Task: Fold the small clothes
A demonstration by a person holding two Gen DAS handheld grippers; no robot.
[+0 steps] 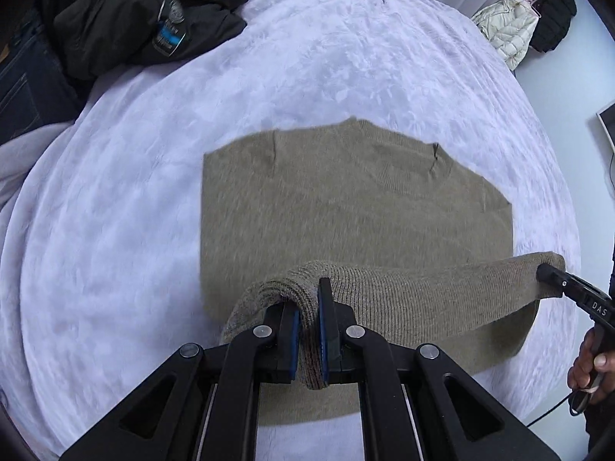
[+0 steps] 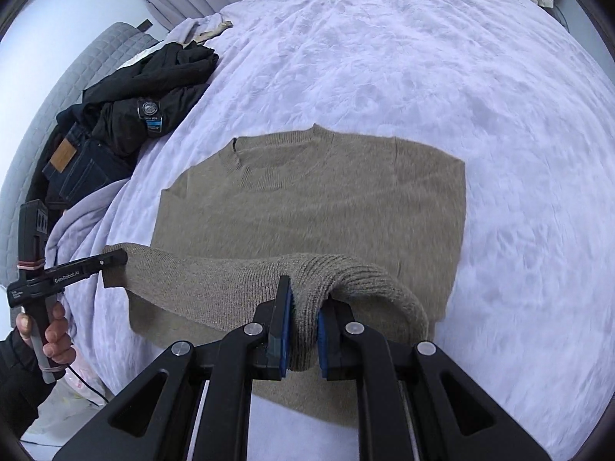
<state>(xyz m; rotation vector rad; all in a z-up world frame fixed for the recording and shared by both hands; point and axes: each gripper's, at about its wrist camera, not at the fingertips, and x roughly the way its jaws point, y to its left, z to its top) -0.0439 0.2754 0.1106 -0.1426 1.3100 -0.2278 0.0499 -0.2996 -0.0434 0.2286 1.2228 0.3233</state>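
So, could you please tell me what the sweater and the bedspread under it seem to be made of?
The sweater looks like a soft tan knit, perhaps wool or a blend: ribbed rows show along its hem, and the body looks fuzzy and matt. The bedspread looks like pale lilac plush fleece: a crushed, mottled pile with a faint sheen. The exact fibres cannot be told.

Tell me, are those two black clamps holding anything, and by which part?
Both hold the tan sweater by its ribbed bottom hem: the left gripper pinches one end, the right gripper the other, with the hem lifted between them over the sweater's body.
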